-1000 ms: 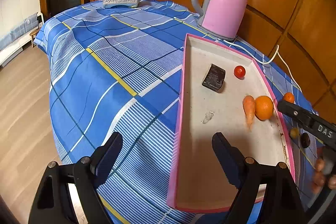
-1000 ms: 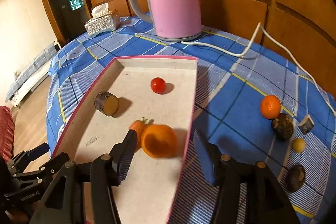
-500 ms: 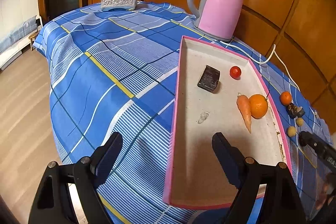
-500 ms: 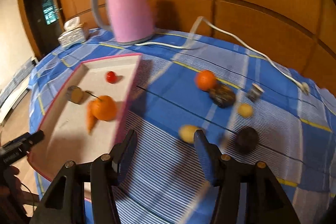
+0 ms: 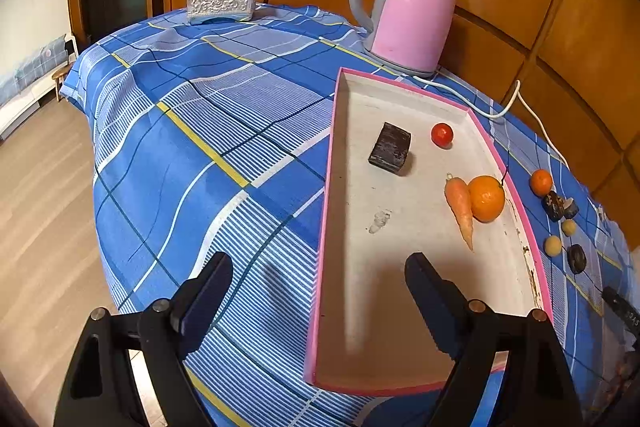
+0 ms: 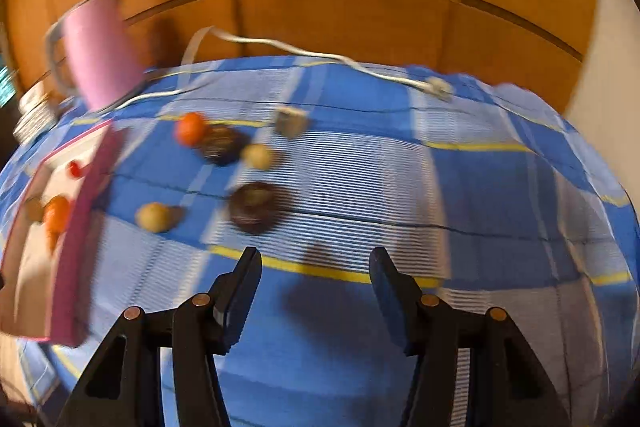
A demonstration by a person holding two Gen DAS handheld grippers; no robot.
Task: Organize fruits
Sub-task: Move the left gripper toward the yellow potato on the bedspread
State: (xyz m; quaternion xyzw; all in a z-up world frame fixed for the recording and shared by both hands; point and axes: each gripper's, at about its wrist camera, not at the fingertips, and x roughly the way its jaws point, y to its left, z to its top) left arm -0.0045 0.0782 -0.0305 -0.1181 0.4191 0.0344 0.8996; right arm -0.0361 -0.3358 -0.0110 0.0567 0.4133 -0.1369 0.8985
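The left gripper (image 5: 316, 287) hangs wide open over the near end of the pink-rimmed tray (image 5: 326, 187), one finger out over the blue checked tablecloth (image 5: 200, 131) and the other above the tray's pale floor, nothing between them. Inside the tray, an orange (image 5: 486, 197) sits against the right wall with a carrot (image 5: 460, 207) touching its left side, tip pointing toward the camera. Farther back lie a small red tomato (image 5: 442, 135) and, just left of it, a dark cut chunk (image 5: 390, 147). Behind the tray's far end stands a pink kettle (image 5: 408, 11), its white cord (image 5: 520, 107) trailing off to the right, and a tissue box (image 5: 221, 1) sits at the far edge of the table. Over to the right wrist view, heavily blurred: the right gripper (image 6: 316, 291) is open and empty too, its fingers parted above bare cloth near a yellow stripe. Ahead of it on the cloth, outside the tray, a dark round fruit (image 6: 254, 207) lies closest, with a yellowish one (image 6: 154, 217) to its left. Beyond those, a small mandarin (image 6: 191, 129) touches another dark lump (image 6: 220, 145), a second pale yellow ball (image 6: 258, 155) sits just beside that lump, and a small cut piece (image 6: 290, 121) lies farther back. The tray's pink wall shows at the left edge of this view, well apart from the gripper.
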